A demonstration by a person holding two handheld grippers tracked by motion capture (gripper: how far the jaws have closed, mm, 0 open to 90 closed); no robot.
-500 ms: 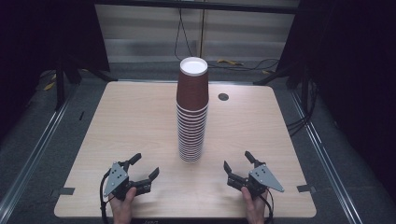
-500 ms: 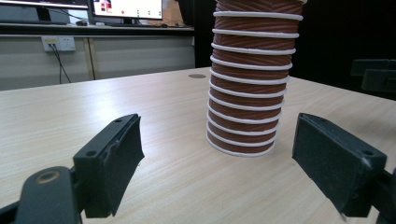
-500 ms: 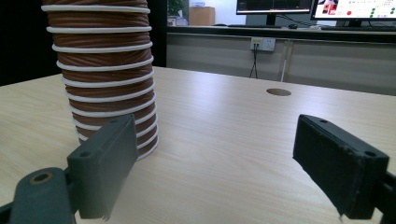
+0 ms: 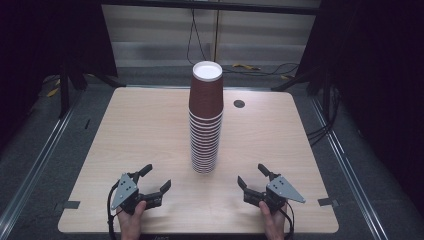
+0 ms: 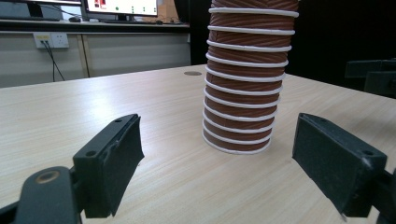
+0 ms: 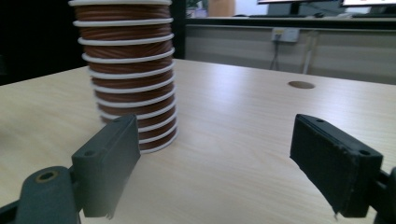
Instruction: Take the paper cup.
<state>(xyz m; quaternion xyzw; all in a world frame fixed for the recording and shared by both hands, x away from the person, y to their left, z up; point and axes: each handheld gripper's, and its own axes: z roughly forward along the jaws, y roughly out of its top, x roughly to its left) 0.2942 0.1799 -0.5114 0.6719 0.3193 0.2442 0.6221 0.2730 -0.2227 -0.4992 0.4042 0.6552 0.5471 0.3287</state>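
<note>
You are holding both tongs, left tongs point(image 4: 155, 179) and right tongs point(image 4: 253, 176), wide and empty on the counter point(image 4: 130, 130), unmoved, flanking a tall stack of brown paper cups point(image 4: 206, 120); nothing is starting yet.

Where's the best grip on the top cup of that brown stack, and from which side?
Probably the top cup: pinch its bare brown wall below the white rim, above the nested rims of the cup stack. Come in level from the near side with either open gripper, left gripper or right gripper. The stack stands upright, cups mouth-down, so lift straight up.
</note>
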